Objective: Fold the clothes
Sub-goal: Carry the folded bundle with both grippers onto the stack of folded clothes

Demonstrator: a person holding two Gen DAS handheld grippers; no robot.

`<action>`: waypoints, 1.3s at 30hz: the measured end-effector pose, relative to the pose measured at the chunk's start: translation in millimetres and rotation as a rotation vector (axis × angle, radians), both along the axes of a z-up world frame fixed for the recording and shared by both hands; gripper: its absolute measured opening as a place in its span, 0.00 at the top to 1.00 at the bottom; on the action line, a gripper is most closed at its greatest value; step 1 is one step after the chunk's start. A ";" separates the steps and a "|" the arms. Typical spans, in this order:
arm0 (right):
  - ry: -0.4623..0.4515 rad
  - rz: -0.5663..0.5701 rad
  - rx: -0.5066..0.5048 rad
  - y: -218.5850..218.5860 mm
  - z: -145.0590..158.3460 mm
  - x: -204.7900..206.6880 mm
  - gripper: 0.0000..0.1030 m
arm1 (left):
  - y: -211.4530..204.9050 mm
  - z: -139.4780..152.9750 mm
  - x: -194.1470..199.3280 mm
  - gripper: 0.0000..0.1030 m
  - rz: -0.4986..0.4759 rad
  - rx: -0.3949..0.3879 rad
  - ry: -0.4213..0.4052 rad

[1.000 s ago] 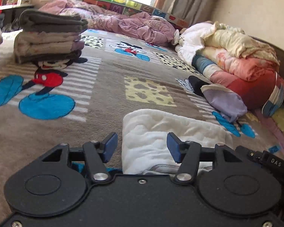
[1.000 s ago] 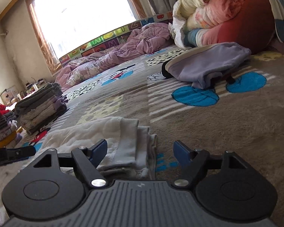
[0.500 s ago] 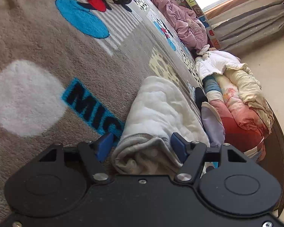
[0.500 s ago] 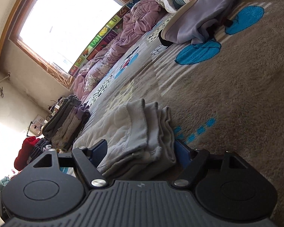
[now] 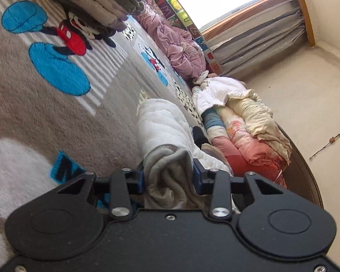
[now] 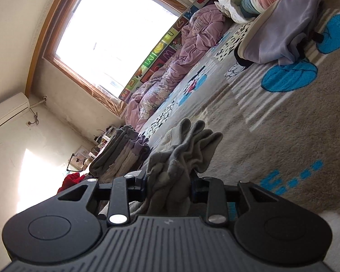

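Left gripper (image 5: 168,176): jaws clenched on one end of the folded white garment (image 5: 163,122). The blue pads (image 5: 196,176) press in on both sides of a bunched grey-white roll of cloth. Beyond the jaws the garment runs forward as a thick quilted roll, lying on the patterned blanket (image 5: 45,104).

Right gripper (image 6: 168,184): jaws clenched on the other end of the same garment (image 6: 181,149). Here the cloth shows as several stacked layers with their grey edges fanning out past the jaws. Only a little of the pads shows; cloth covers the rest.

Both views are strongly tilted. Whether the garment is lifted clear of the blanket or rests on it cannot be told.

Surroundings, left view: a stack of folded clothes (image 5: 102,2) sits on the blanket near the top edge, well apart from the garment. A crumpled pink quilt (image 5: 179,45) lies along the window side. A pile of rolled bedding (image 5: 244,131) lies along the wall to the right.

Right view: the same stack (image 6: 122,151) is beyond the garment to the left. A lilac garment (image 6: 283,38) lies unfolded on the blanket, far side, near the bedding. A window (image 6: 115,29) is brightly lit.
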State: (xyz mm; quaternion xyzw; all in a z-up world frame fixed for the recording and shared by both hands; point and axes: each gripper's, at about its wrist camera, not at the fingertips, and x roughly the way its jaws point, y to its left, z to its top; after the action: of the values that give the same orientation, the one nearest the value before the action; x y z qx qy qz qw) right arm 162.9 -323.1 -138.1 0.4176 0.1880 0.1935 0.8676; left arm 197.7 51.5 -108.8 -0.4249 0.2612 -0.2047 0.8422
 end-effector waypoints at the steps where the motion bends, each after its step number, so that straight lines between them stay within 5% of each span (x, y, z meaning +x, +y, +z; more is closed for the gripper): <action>1: -0.021 0.018 0.008 7.6 6.9 4.1 0.67 | 10.6 2.2 -0.7 0.64 0.021 -0.015 -0.015; 5: -0.027 0.095 0.043 48.4 18.8 32.6 0.67 | 48.4 -1.6 1.9 0.64 0.122 -0.073 -0.001; 10: 0.083 0.177 0.049 101.9 18.0 84.2 0.67 | 88.7 0.5 18.2 0.64 0.226 -0.080 0.070; 14: 0.084 0.210 0.070 138.0 35.2 124.8 0.67 | 117.6 29.0 45.5 0.64 0.271 -0.088 0.017; 24: -0.237 0.306 0.116 202.0 150.7 255.1 0.67 | 185.8 165.4 151.7 0.64 0.327 0.009 -0.317; 29: -0.368 0.307 0.163 233.6 188.1 324.8 0.67 | 209.0 185.0 203.8 0.64 0.388 0.099 -0.394; 31: -0.323 0.281 0.147 248.0 174.6 359.7 0.67 | 210.2 166.0 232.4 0.63 0.435 0.208 -0.311; 34: -0.121 0.230 0.061 273.1 126.3 405.2 0.66 | 194.5 95.2 293.5 0.61 0.445 0.497 0.143; 37: 0.163 0.223 -0.085 302.6 59.0 436.4 0.65 | 188.3 71.1 292.4 0.50 0.468 0.558 0.139; 39: 0.137 0.213 -0.080 303.1 57.3 433.6 0.63 | 194.0 75.4 289.9 0.45 0.486 0.541 0.145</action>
State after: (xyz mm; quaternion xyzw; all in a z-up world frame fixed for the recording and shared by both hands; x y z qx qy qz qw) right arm 596.5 -20.0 -80.8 0.3728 0.2978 0.2479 0.8431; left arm 487.7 245.5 -33.4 -0.2499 0.2563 0.1087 0.9274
